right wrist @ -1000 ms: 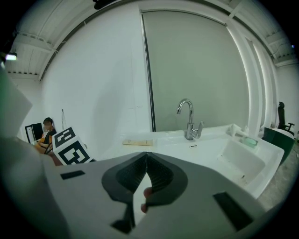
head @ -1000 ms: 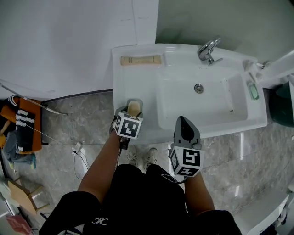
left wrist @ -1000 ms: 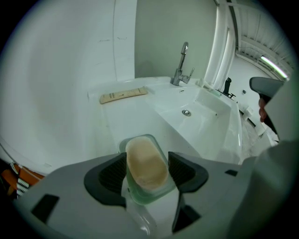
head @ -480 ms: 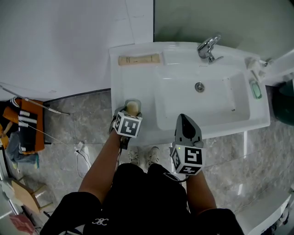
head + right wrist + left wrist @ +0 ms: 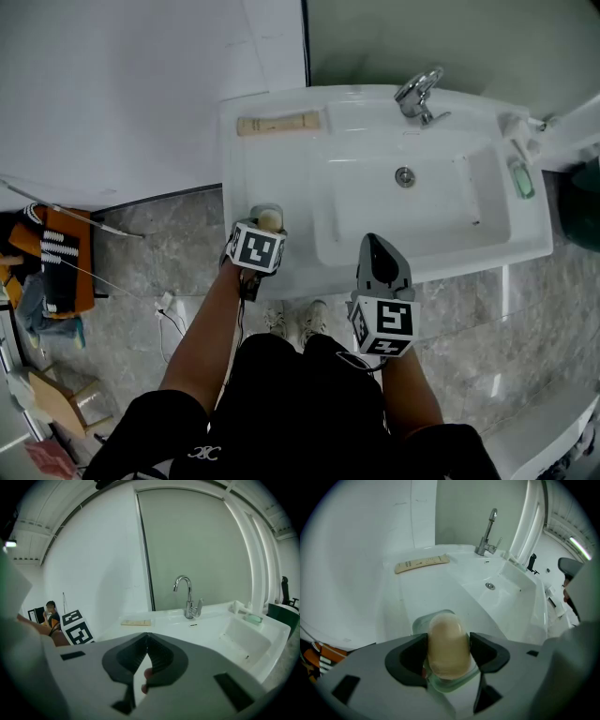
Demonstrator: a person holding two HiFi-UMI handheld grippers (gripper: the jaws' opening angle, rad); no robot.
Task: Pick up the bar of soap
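Observation:
The tan, rounded bar of soap [image 5: 447, 641] lies in a translucent green dish [image 5: 423, 620] on the white counter [image 5: 281, 173], left of the basin. My left gripper [image 5: 448, 649] reaches over the dish. Its jaws are opening, with the soap between them and a dark pad close against each side. In the head view the soap [image 5: 271, 221] peeks out just beyond the left gripper [image 5: 267, 214]. My right gripper [image 5: 373, 242] hangs at the counter's front edge below the basin, shut and empty; its jaws [image 5: 147, 635] meet at the tip.
A basin [image 5: 469, 197] with a drain and a chrome faucet [image 5: 418, 95] fills the counter's right part. A flat tan packet [image 5: 278, 123] lies at the back left. A small green object [image 5: 520, 178] sits on the right rim. An orange item [image 5: 58, 255] lies on the floor at left.
My left gripper has slid forward over the dish, so less of the soap and dish shows beyond it. The right gripper has stayed where it was.

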